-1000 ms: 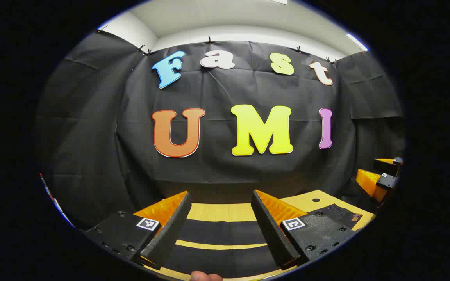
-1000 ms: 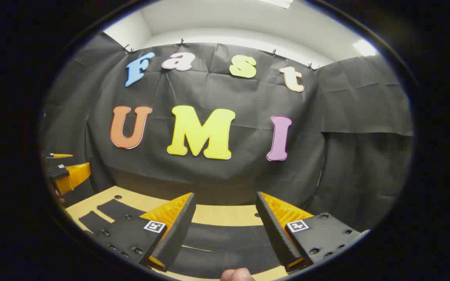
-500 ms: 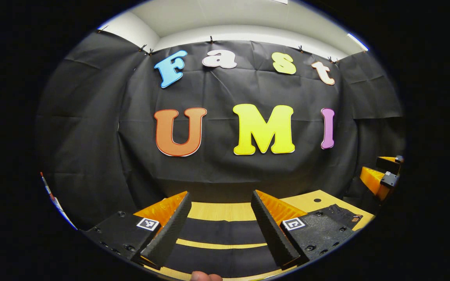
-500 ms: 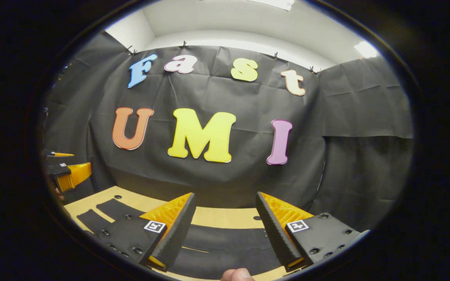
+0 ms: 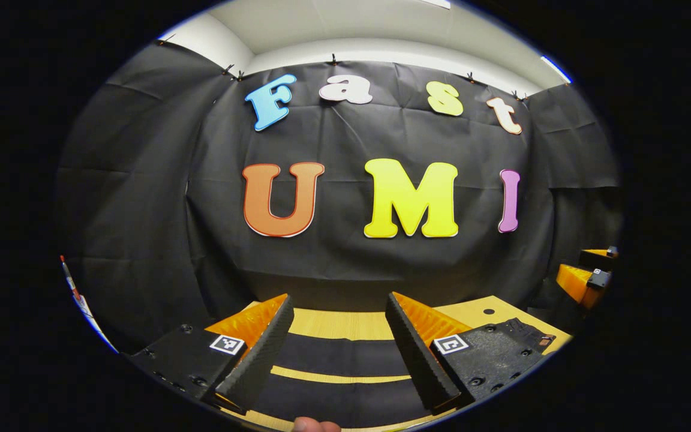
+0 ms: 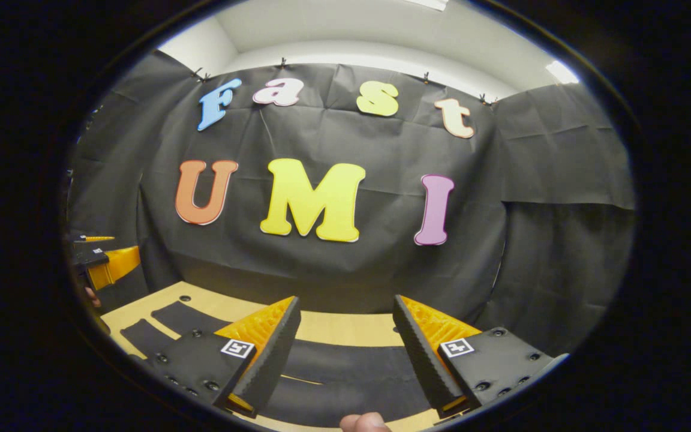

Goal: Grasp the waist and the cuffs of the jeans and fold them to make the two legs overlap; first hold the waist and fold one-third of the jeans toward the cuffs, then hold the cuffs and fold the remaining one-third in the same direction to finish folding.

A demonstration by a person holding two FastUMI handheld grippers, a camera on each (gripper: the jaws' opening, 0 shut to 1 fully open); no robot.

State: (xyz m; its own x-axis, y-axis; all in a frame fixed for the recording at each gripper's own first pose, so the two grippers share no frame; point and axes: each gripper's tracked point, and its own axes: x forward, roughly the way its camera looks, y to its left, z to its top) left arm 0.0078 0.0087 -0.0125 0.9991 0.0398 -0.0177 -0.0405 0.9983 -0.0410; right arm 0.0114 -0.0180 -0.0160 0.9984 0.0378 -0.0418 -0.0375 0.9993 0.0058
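in the left gripper view, the left gripper [image 5: 338, 348] is held above the tabletop [image 5: 345, 324] with its jaws spread wide and nothing between them. below and beyond the jaws, the dark jeans [image 5: 339, 357] are seen lying flat on the wooden tabletop, the two legs laid side by side with a thin strip of bare wood showing between them. a fingertip [image 5: 315, 425] of the person is visible at the bottom edge. toward the right, part of the jeans with what may be the waist end is glimpsed behind the right-hand finger, though the edge of the lens blurs it. at the far right edge, the right gripper [image 5: 588, 277] is seen well apart from the left one, raised above the tabletop.

in the right gripper view, the left gripper [image 6: 102, 261] appears at the far left edge, above the tabletop [image 6: 345, 329]. the jeans [image 6: 345, 366] are stretched across the wood from the left side to beneath the right gripper [image 6: 345, 351], whose jaws are likewise held wide apart, empty, and clear of the cloth. a fingertip [image 6: 364, 422] is seen at the bottom edge.
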